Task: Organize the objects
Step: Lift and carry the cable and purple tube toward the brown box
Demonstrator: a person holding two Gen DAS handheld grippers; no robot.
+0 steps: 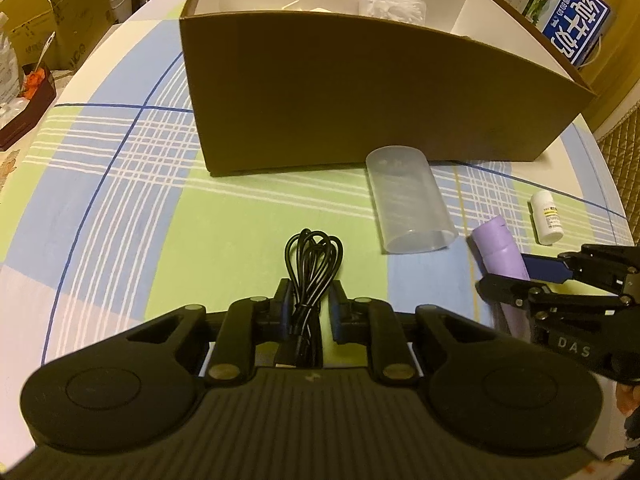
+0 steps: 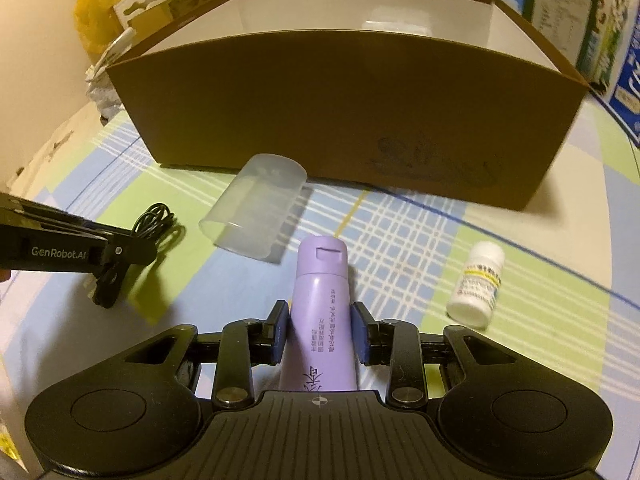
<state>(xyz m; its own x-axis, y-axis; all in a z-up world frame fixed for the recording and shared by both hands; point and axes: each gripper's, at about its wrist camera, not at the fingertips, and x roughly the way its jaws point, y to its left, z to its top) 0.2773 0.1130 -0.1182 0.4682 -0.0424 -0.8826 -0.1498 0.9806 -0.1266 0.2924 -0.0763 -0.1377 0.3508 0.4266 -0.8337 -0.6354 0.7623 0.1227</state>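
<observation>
My left tongs point(image 1: 311, 312) are pinching a coiled black USB cable point(image 1: 310, 276), its loops lying on the checked surface point(image 1: 132, 200) ahead of the pads. My right tongs point(image 2: 320, 330) straddle a lilac tube point(image 2: 320, 320) that lies cap-forward on the cloth; the pads sit right at its sides, though I cannot tell whether they press it. A clear plastic cup point(image 2: 256, 212) lies on its side between the two, just in front of the open cardboard box point(image 2: 340, 112). A small white pill bottle point(image 2: 476, 284) lies to the right of the tube.
</observation>
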